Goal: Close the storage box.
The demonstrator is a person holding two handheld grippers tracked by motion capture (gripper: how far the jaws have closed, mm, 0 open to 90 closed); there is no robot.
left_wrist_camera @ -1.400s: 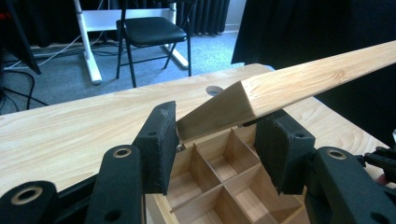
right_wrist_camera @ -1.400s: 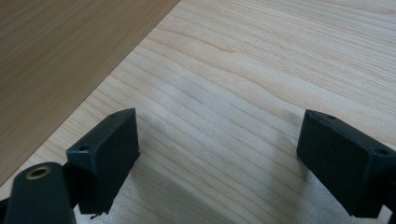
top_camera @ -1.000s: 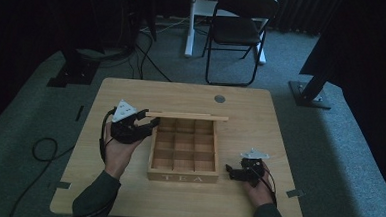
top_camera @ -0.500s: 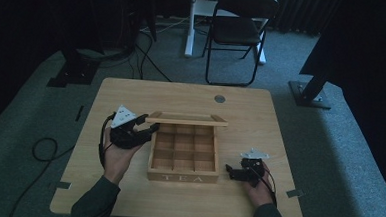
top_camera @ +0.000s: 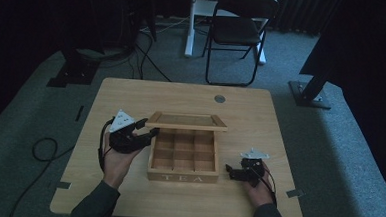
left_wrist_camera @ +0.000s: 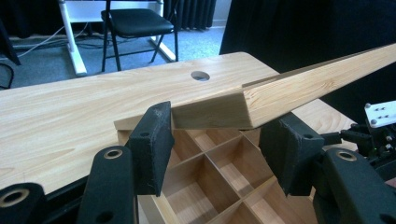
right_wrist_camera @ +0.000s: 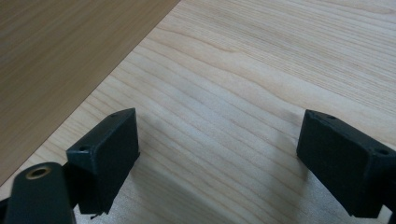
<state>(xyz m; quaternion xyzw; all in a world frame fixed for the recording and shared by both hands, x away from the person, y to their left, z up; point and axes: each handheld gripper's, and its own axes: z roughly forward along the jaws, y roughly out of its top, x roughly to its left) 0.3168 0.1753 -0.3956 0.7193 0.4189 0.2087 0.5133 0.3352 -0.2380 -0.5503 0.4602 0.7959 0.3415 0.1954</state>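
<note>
A wooden tea box point(top_camera: 182, 177) with several compartments sits mid-table, "TEA" on its front wall. Its framed lid point(top_camera: 186, 120) hangs tilted over the back half of the box. My left gripper point(top_camera: 148, 131) is at the box's left rear corner, open. In the left gripper view the lid's corner point(left_wrist_camera: 247, 105) lies between and just above the jaws of the left gripper point(left_wrist_camera: 217, 144), with the compartments point(left_wrist_camera: 210, 172) below. My right gripper point(top_camera: 231, 172) rests open on the table right of the box. The right gripper point(right_wrist_camera: 219, 149) holds nothing; the box's side wall point(right_wrist_camera: 56, 56) is beside it.
The light wooden table point(top_camera: 181, 95) has a round cable hole point(top_camera: 219, 98) near its far edge. A black folding chair point(top_camera: 237, 30) stands beyond the table. A cable loop point(top_camera: 43, 148) lies on the carpet at the left.
The lid has swung from upright toward the front, now tilting over the box. The left gripper followed it slightly. The right gripper has stayed still.
</note>
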